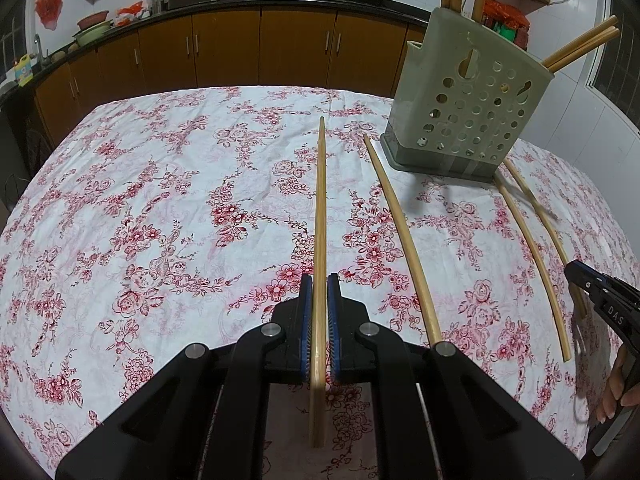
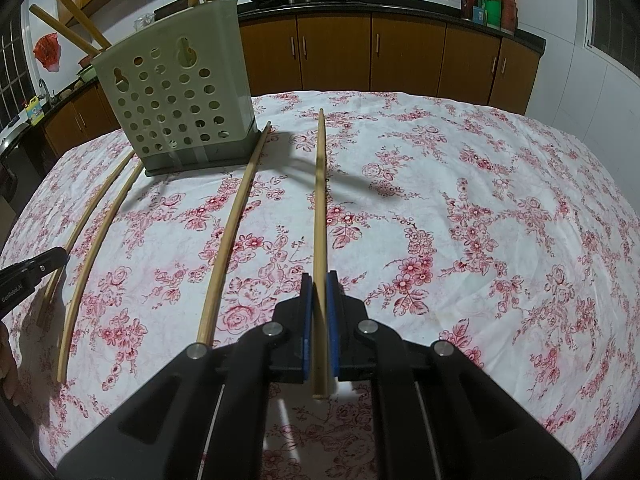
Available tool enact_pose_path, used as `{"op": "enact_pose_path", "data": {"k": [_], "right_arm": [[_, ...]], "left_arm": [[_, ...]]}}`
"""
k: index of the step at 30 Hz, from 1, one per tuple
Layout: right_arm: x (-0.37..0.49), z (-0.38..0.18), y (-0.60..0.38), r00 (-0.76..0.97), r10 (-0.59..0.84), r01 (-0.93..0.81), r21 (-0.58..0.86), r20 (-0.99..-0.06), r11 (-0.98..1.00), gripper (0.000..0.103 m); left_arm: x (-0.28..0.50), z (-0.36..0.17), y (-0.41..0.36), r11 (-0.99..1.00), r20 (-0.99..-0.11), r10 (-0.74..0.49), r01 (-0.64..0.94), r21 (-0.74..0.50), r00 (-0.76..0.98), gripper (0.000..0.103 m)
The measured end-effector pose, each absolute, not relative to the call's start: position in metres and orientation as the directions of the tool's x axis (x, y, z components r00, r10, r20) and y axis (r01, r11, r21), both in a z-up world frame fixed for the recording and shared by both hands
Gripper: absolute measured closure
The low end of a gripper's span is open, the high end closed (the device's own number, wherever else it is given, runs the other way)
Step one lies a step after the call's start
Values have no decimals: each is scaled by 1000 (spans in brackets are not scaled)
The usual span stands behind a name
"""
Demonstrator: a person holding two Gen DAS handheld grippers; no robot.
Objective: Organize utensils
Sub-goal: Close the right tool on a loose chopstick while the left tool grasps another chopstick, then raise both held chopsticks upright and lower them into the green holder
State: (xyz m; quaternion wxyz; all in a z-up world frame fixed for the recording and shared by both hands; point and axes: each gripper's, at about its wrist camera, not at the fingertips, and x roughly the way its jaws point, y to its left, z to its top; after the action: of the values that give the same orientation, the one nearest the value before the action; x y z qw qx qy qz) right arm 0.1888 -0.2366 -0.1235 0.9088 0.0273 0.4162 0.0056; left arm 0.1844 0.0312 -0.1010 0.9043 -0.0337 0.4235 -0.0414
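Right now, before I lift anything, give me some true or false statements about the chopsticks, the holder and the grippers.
1. The left gripper is shut on a chopstick. True.
2. The right gripper is open with nothing in it. False: it is shut on a second chopstick.
3. The holder lies on its side. False: it stands upright on the tablecloth.
4. Two loose chopsticks lie between the two gripped ones. True.
5. The holder has nothing in it. False: standing chopsticks stick out of its top.
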Motion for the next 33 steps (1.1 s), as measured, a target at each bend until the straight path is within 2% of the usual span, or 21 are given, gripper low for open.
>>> {"op": "enact_pose_path", "data": {"k": [19, 24, 33], "right_arm": [[188, -119, -239, 662, 37, 15, 62, -749, 998, 95], [178, -79, -247, 749, 42, 20, 87, -661, 996, 95], [162, -12, -256, 863, 37, 23, 111, -504, 994, 95]], "left_arm": [[180, -99, 31, 995, -768, -95, 52, -80, 633, 95], [176, -88, 28, 994, -754, -109, 76, -79, 647, 95], [166, -18, 40, 989, -613, -144, 90, -118, 777, 95]]}}
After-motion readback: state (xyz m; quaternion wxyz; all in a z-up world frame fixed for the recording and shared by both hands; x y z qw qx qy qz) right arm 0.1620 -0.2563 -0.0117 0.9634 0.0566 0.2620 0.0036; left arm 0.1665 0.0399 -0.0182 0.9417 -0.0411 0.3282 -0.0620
